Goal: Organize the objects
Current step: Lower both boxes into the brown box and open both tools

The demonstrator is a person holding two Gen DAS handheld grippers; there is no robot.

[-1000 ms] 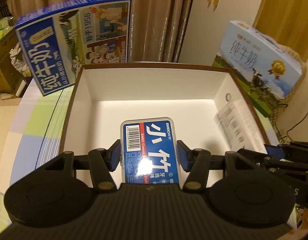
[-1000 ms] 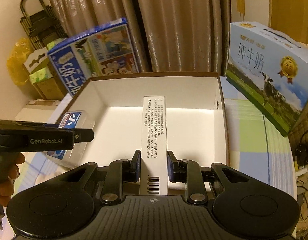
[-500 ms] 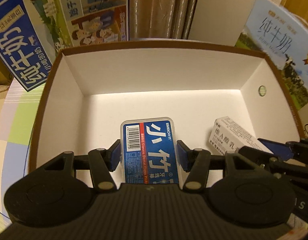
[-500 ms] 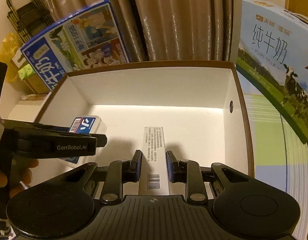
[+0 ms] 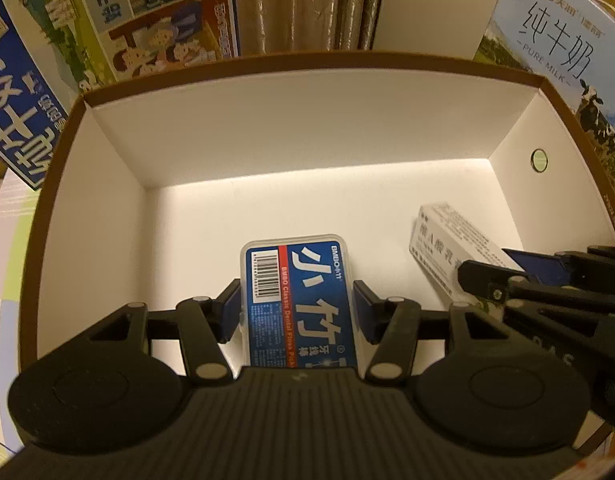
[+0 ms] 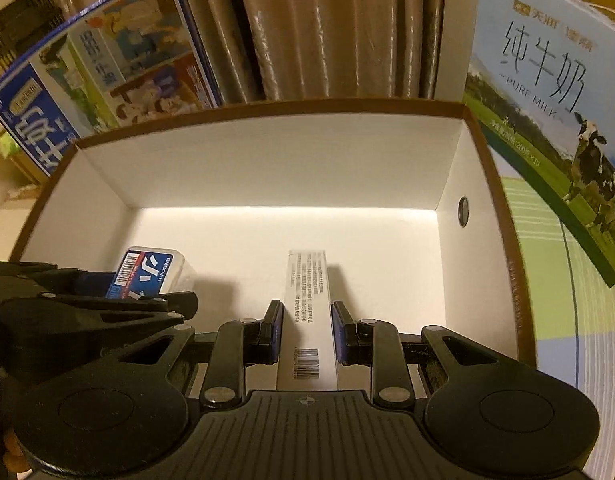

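Observation:
My left gripper (image 5: pixel 297 307) is shut on a clear floss-pick case with a blue label (image 5: pixel 297 296), held low inside a brown-rimmed white cardboard box (image 5: pixel 307 120). My right gripper (image 6: pixel 306 332) is shut on a long narrow white carton (image 6: pixel 307 300) with printed text and a barcode, also down inside the box (image 6: pixel 267 168). Each view shows the other tool: the white carton (image 5: pixel 447 236) at the right of the left wrist view, the blue case (image 6: pixel 147 272) at the left of the right wrist view. The bottom ends of both items are hidden behind the gripper bodies.
A blue milk carton case (image 5: pixel 59 60) leans behind the box's left corner. A light-blue "Pure Milk" case (image 6: pixel 547 100) stands to its right. Brown curtains (image 6: pixel 327 28) hang behind. The box sits on a striped pastel tabletop (image 6: pixel 567 320).
Both grippers have sunk forward into the box with their items; the box walls now fill both views and the two items sit closer to the box floor.

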